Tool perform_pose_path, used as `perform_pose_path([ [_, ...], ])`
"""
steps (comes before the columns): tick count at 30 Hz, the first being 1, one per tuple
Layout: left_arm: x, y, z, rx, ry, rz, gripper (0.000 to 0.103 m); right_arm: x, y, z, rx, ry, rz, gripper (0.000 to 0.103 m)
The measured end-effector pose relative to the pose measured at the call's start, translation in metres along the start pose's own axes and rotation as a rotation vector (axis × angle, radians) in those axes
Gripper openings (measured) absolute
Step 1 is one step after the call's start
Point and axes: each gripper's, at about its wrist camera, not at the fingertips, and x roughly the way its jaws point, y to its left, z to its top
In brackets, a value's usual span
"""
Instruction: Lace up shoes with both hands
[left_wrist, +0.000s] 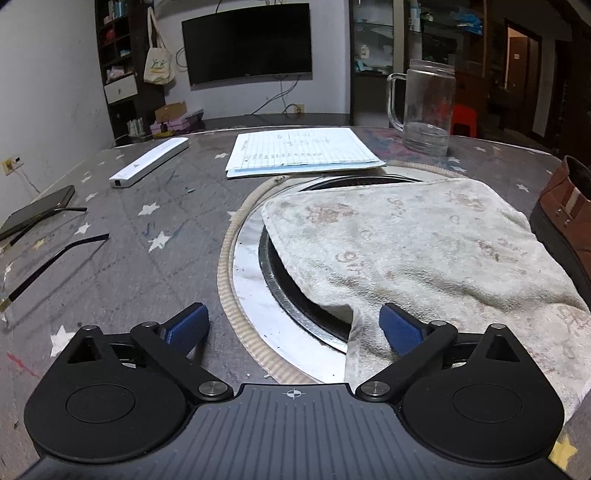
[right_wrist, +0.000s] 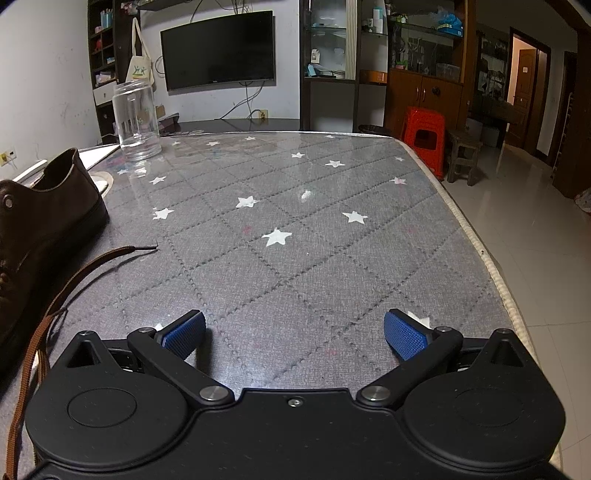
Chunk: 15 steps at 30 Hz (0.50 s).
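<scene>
On the star-patterned table (right_wrist: 295, 229), both claws gape wide and empty: the left claw (left_wrist: 293, 330) over a towel (left_wrist: 424, 243), the right claw (right_wrist: 295, 334) right of the brown shoe (right_wrist: 40, 236) and its loose lace (right_wrist: 74, 280).

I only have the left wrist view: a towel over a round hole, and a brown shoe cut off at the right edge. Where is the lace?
Observer: The right wrist view shows a brown lace trailing loose from the shoe onto the table, its tip lying flat near a white star.
Operator: Is the right gripper holding it?
Observer: No. The right gripper is open over bare tabletop, with the lace off to its left.
Operator: Is the shoe laced at all?
Observer: An empty eyelet shows near the shoe's collar; the rest of the lacing is cut off by the frame edge.
</scene>
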Motion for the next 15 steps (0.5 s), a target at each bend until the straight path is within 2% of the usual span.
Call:
perform_pose_path([
  [11,0.001,0.001,0.0,-0.005,0.001,-0.002,0.102,-0.004,-0.009,-0.007,-0.002,-0.004,0.002,0.103],
  [15,0.0,0.001,0.0,-0.01,-0.002,0.028,0.102,-0.007,-0.021,-0.007,-0.002,-0.003,0.003,0.103],
])
